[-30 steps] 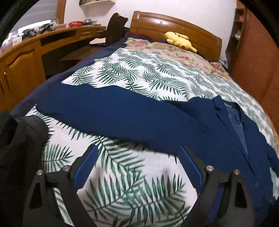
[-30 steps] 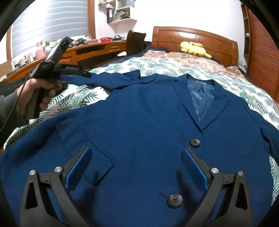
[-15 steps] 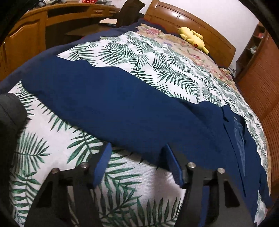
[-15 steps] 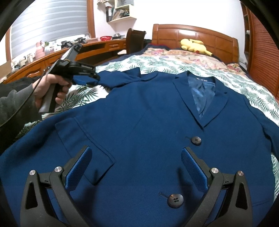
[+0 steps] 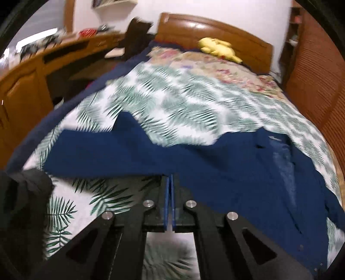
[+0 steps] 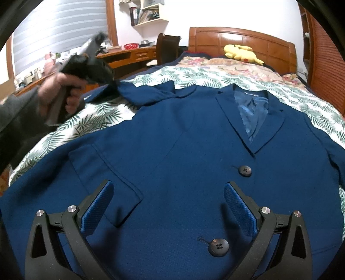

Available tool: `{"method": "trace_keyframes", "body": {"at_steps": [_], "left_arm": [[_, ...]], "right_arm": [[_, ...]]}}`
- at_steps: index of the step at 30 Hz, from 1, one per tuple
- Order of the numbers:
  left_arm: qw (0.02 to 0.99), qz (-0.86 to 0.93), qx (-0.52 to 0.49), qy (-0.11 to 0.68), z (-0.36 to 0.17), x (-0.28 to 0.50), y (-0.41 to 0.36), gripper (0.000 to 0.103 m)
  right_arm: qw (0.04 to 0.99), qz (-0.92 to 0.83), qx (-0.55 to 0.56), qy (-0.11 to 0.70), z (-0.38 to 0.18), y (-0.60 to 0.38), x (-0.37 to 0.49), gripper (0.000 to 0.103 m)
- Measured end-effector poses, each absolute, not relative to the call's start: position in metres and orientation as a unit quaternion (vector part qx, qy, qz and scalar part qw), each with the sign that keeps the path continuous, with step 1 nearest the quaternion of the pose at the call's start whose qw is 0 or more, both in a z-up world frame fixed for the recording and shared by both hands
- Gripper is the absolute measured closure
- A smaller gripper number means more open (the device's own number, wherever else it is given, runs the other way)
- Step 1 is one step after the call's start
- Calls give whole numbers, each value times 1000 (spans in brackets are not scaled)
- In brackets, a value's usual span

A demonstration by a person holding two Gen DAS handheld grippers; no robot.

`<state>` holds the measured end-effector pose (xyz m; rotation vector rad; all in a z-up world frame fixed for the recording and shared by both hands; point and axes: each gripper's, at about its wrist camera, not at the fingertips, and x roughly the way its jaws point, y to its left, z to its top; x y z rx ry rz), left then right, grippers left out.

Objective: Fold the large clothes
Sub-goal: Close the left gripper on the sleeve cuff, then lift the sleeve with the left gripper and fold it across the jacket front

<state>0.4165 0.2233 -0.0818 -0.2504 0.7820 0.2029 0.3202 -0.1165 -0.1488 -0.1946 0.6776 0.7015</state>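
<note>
Bedroom, leaf-print bedspread (image 6: pixel 90 122): navy blazer (image 6: pixel 183 155) lies front-up, buttoned; left tongs (image 5: pixel 168 189) pressed together, pinching sleeve (image 5: pixel 103 155) edge at 10 o'clock; right tongs (image 6: pixel 168 206) spread above hem; sleeve-fold step, next likely carry sleeve across toward 3 o'clock.

Home bedroom: wooden-headboard bed (image 6: pixel 239 39) with palm-leaf-print bedspread (image 5: pixel 183 101) and yellow plush toy (image 6: pixel 241 53) far ahead of the tongs; curved wooden surface (image 6: pixel 131 55), wall bookshelf (image 6: pixel 148 16) and window blind (image 6: pixel 60 30) ahead-left.
</note>
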Motion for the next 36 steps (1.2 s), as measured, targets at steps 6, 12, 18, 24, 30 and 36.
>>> {"method": "trace_keyframes", "body": {"at_steps": [6,12,18,24,30,36], "left_arm": [[923,29,-58,379,-36,403,142,103],[913,1,-12,409,-31,387,93,103],[911,-8,16,413,-32,362,89,97],[909,0,23,417,-45,346,114,77],[904,43,8,425,-78,358,163,66],[892,86,-14,443,-120,380,221,60]], "right_arm": [[880,336,-86,325,-147,-118,322,0],[880,336,-87,323,-147,-118,321,0],[880,336,-89,324,-147,-118,321,0],[880,336,-91,325,-147,-116,320,0],[879,335,-92,326,-147,-115,319,0],[879,335,-94,325,-147,-115,319,0]]}}
